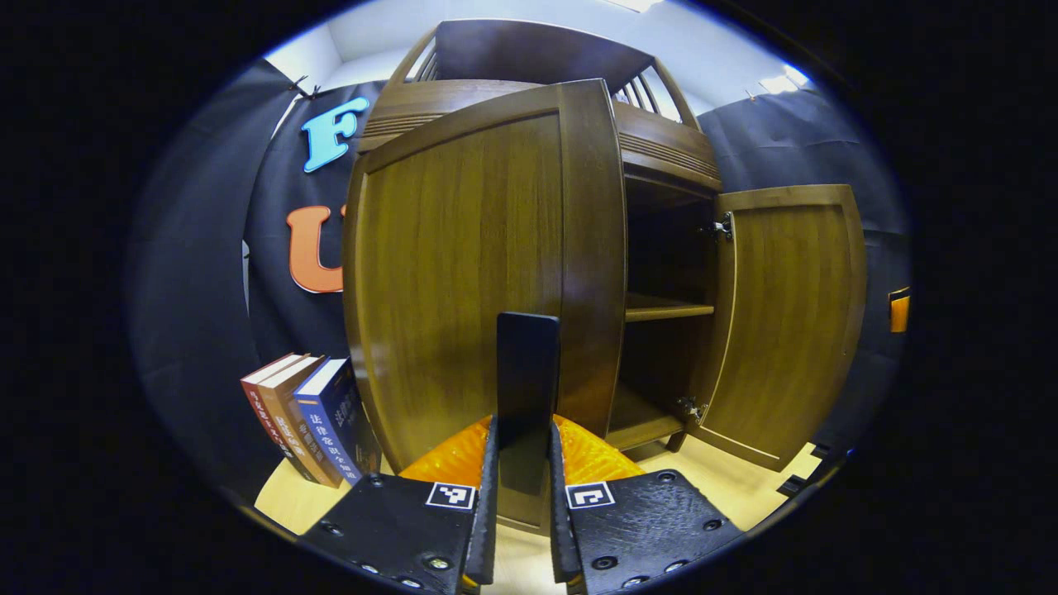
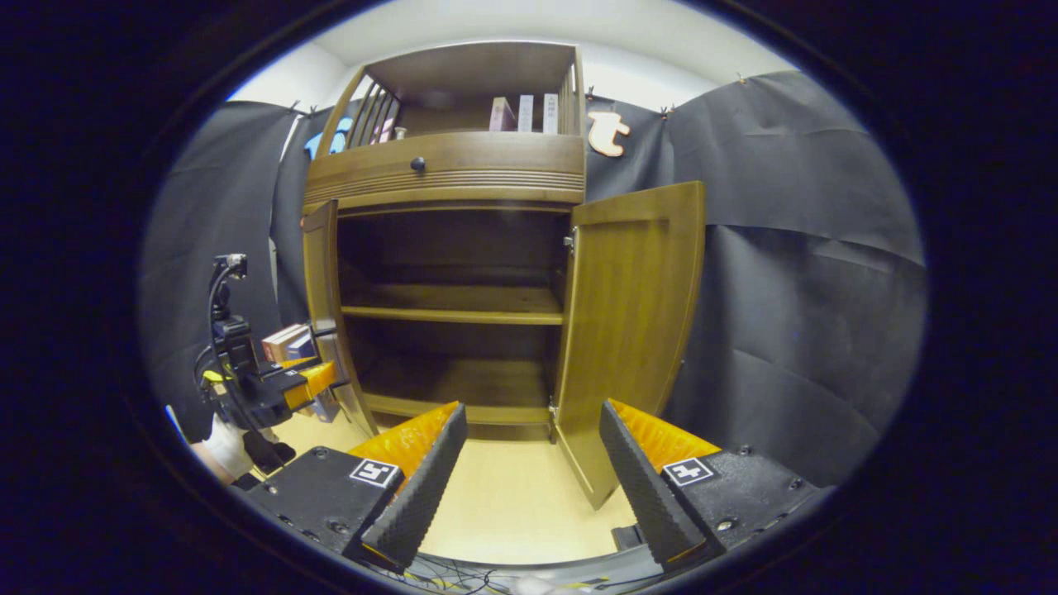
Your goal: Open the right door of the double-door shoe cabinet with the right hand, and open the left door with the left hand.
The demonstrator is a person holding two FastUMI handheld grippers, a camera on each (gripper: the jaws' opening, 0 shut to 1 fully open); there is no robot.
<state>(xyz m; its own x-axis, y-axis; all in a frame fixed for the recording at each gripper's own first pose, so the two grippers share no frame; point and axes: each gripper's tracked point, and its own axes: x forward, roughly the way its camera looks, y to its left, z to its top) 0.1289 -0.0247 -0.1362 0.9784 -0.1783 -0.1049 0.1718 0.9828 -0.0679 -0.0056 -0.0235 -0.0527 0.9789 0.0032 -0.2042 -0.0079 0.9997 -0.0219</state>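
Here, in the left gripper view, our left gripper (image 1: 525, 487) has its fingers drawn close together with the dark upright handle (image 1: 527, 372) of the left door (image 1: 463, 273) squeezed between them, both fingers pressing its sides. That door fills the space straight ahead of the gripper, swung partly out from the shoe cabinet (image 1: 661, 149). Beyond it and to its right we see the dark inside with a shelf (image 1: 668, 310), and farther right the right door (image 1: 793, 322), standing wide open. Low to the left of the gripper, a few books (image 1: 310, 417) lean together on the pale floor (image 1: 727, 487).

In the right gripper view, our right gripper (image 2: 533, 479) stands with its fingers spread wide and nothing between them, back from the cabinet over the floor. The right door is just ahead and slightly to its right, swung fully out, not touching either finger. The left door shows edge-on far to the left, with the left gripper at it. Above the opening runs a drawer with a round knob (image 2: 417, 164).
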